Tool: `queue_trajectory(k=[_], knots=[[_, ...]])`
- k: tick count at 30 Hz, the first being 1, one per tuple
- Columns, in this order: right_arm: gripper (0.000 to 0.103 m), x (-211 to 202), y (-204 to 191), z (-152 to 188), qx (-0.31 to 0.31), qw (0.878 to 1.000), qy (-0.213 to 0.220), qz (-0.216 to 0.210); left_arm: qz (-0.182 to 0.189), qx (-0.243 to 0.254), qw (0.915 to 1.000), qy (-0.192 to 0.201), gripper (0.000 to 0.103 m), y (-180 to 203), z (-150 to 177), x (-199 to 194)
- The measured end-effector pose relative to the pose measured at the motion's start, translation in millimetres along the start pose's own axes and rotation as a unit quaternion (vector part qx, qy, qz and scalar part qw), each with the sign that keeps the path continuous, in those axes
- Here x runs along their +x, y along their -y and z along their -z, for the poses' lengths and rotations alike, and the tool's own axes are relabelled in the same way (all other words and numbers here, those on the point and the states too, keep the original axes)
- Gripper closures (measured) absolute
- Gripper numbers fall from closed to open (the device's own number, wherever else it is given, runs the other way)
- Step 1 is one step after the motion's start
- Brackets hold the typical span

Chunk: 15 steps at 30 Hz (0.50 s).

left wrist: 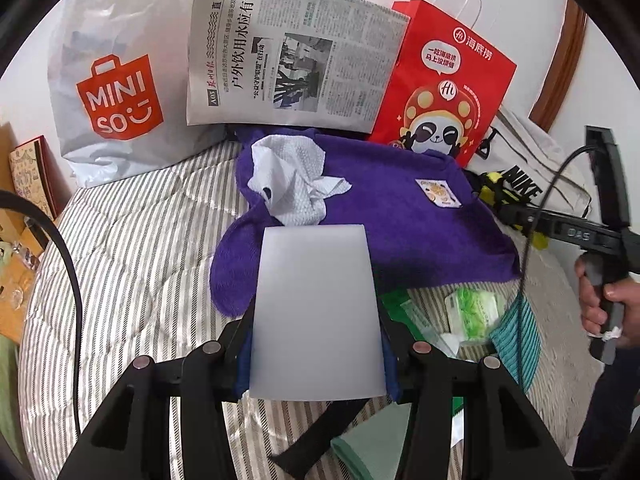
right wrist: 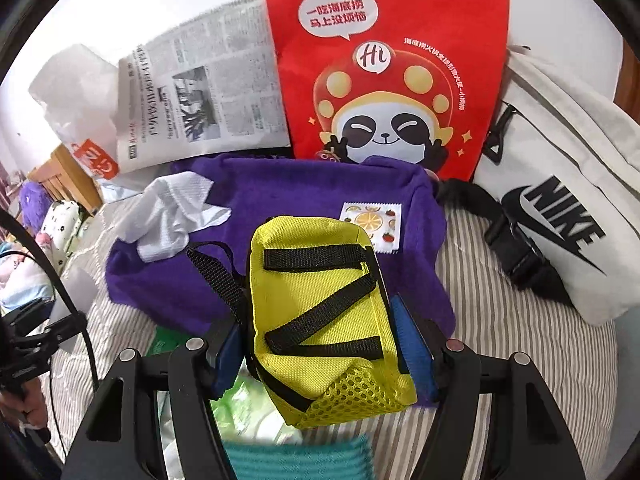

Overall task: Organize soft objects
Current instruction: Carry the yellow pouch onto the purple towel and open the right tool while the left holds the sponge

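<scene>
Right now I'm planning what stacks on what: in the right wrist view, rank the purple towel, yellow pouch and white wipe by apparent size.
1. Purple towel
2. Yellow pouch, inflated by nearness to the camera
3. White wipe

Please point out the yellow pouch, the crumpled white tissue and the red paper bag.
yellow pouch [right wrist: 320,312]: right wrist view, front panel.
crumpled white tissue [left wrist: 292,178]: left wrist view, middle folds.
red paper bag [right wrist: 384,64]: right wrist view, printed front.

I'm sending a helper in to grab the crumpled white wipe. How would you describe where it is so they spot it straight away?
Look at the striped bed, where a red panda bag and a newspaper lean against the wall. In front of them lies a purple towel. The wipe sits on the towel's left part: the only crumpled, dimpled white sheet there, unlike the small flat fruit patch to its right.
</scene>
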State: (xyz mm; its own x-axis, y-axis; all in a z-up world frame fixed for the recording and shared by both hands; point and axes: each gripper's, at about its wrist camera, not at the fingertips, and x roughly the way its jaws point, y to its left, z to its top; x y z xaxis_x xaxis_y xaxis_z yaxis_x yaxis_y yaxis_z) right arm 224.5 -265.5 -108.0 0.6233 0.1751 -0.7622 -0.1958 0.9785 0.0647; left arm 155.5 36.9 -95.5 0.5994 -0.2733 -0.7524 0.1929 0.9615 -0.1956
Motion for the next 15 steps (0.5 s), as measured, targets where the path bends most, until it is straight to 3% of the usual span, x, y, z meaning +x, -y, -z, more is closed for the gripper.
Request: queue_trajectory(k=[15], knots=[[0.036,77,3,-12,-0.033,0.996,-0.056,0.054,0.001,0.021,0.9998,0.000,0.056,4,-26,17]])
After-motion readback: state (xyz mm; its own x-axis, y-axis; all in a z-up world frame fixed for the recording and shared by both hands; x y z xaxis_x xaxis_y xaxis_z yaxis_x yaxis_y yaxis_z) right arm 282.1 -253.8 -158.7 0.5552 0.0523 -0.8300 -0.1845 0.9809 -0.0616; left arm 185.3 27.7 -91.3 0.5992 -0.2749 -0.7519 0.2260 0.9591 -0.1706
